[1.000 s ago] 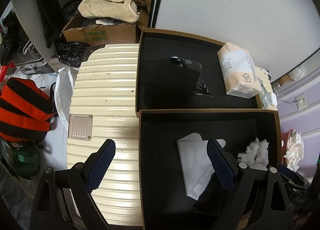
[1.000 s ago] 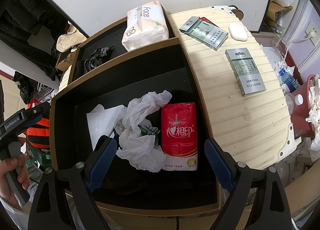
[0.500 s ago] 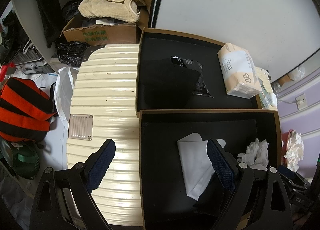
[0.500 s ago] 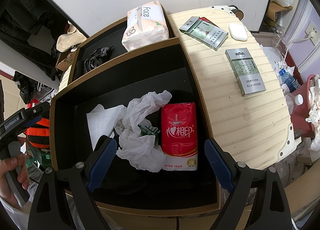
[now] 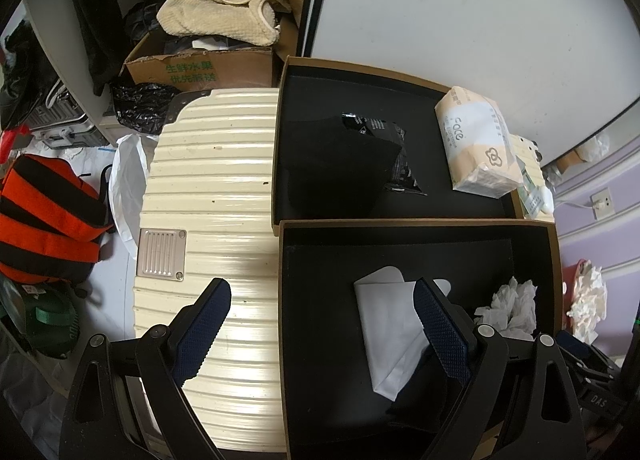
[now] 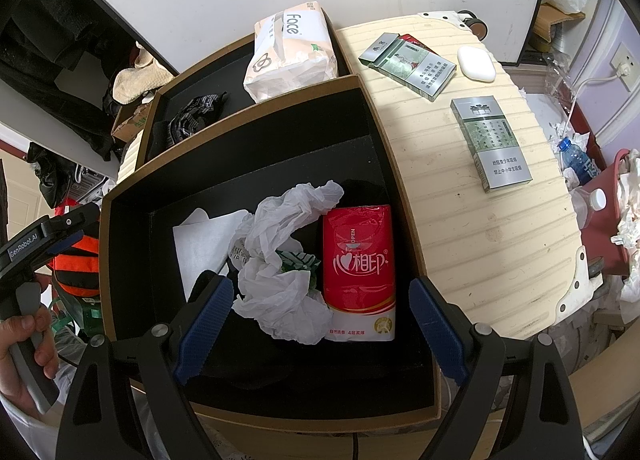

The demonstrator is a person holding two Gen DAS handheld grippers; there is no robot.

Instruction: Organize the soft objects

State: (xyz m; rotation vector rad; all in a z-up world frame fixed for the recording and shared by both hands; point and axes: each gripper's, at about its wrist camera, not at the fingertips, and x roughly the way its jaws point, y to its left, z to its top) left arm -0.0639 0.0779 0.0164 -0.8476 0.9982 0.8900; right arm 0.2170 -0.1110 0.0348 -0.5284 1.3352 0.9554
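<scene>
A: Legible marks?
B: Red tissue pack (image 6: 360,272): "OPEN", Chinese characters. Tissue pack (image 6: 290,50): "face". Left gripper (image 5: 322,326) handle: "GenRobot.AI".
A: Condition, location?
B: Red tissue pack intact, flat in near black box (image 6: 248,416), touching crumpled white plastic bag (image 6: 280,260); folded white cloth (image 5: 390,334) beside.
A: Jaws?
B: Right gripper (image 6: 322,326) wide apart, empty, above pack and bag. Left likewise, straddling the box's edge.

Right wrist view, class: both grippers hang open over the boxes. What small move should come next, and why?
Probably lower the open right gripper onto the red tissue pack: it lies between the jaws in the near black box, uncovered beside the crumpled white bag.
</scene>
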